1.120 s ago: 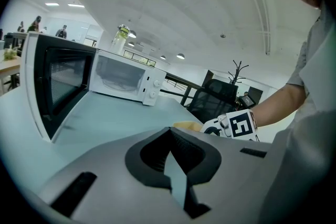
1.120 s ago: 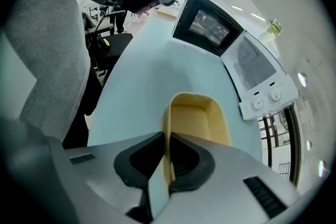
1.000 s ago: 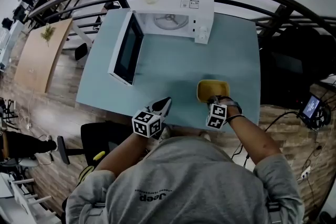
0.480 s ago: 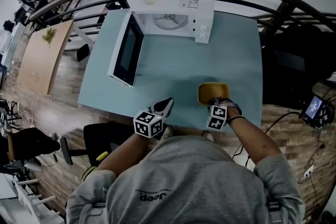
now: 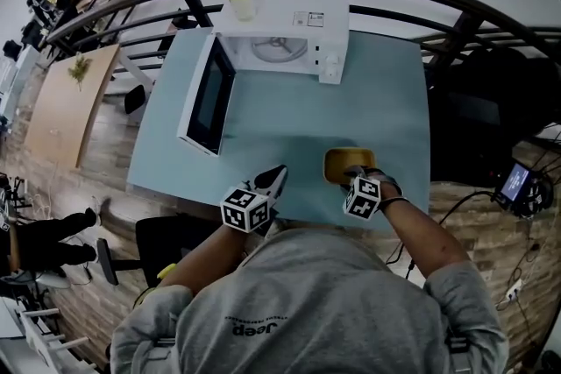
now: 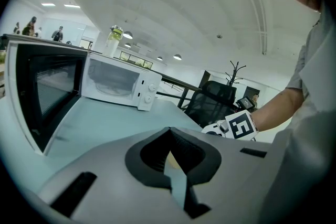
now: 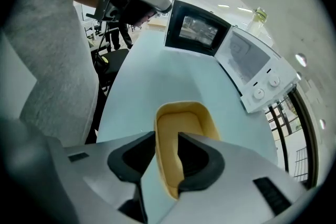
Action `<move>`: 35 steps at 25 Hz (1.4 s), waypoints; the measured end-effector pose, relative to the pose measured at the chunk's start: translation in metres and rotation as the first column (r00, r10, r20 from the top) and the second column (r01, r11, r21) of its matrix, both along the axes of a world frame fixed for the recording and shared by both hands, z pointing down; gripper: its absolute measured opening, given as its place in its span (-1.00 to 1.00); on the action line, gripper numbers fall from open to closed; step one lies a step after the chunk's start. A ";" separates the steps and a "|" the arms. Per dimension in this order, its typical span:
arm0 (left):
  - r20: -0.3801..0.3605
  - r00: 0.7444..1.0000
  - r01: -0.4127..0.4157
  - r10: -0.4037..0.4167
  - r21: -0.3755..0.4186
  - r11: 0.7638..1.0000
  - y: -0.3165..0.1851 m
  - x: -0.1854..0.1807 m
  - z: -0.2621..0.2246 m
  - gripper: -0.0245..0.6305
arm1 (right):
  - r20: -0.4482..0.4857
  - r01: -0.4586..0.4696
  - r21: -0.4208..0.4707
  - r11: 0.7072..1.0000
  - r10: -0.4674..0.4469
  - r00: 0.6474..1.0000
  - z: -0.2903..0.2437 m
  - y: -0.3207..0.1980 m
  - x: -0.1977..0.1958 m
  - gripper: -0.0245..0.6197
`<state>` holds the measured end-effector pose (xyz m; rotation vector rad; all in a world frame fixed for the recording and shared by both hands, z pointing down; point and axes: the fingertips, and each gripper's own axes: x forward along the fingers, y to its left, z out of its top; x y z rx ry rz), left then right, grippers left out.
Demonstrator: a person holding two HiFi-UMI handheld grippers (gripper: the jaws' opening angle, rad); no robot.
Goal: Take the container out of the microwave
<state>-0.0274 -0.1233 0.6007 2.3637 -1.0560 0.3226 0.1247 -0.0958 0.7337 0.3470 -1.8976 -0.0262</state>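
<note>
- The yellow container (image 5: 349, 164) is already out of the microwave (image 5: 294, 22). It sits on the table (image 5: 289, 114) at the near right, well apart from the oven at the far side.
- The step in hand looks like the release after setting it down. The right gripper (image 5: 357, 178) points steeply down over the container's near end, and its jaws have just been opening. One finger is outside the container's left wall and the other inside, with a gap now showing beside the wall, so the pads no longer squeeze it.
- The left gripper (image 5: 276, 176) hangs over the near edge of the table, left of the container, with its fingers together and nothing between them.
- The microwave's door (image 5: 209, 92) stands wide open to the left, and the inside looks empty.
- The next move is probably to lift the right gripper straight up, so neither finger drags the wall and tips the container. The open door could then be shut.
</note>
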 end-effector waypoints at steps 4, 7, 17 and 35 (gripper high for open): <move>-0.011 1.000 -0.001 0.001 0.021 1.000 -0.005 0.003 -0.009 -0.90 | 0.045 -0.031 0.003 1.000 0.030 0.999 -0.017 -0.005 0.003 -0.47; -0.023 1.000 0.000 0.001 0.039 0.999 -0.009 0.005 -0.018 -0.90 | 0.078 -0.050 0.006 0.999 0.049 0.996 -0.032 -0.009 0.004 -0.47; -0.061 0.998 0.000 0.010 0.159 0.987 -0.028 0.010 -0.075 -0.90 | 0.297 -0.215 0.033 0.976 0.195 0.935 -0.112 -0.032 0.020 -0.51; -0.123 0.992 0.052 -0.015 0.299 0.953 -0.045 -0.012 -0.166 -0.90 | 0.798 -0.537 0.021 0.844 0.309 0.517 -0.299 -0.061 0.083 -0.76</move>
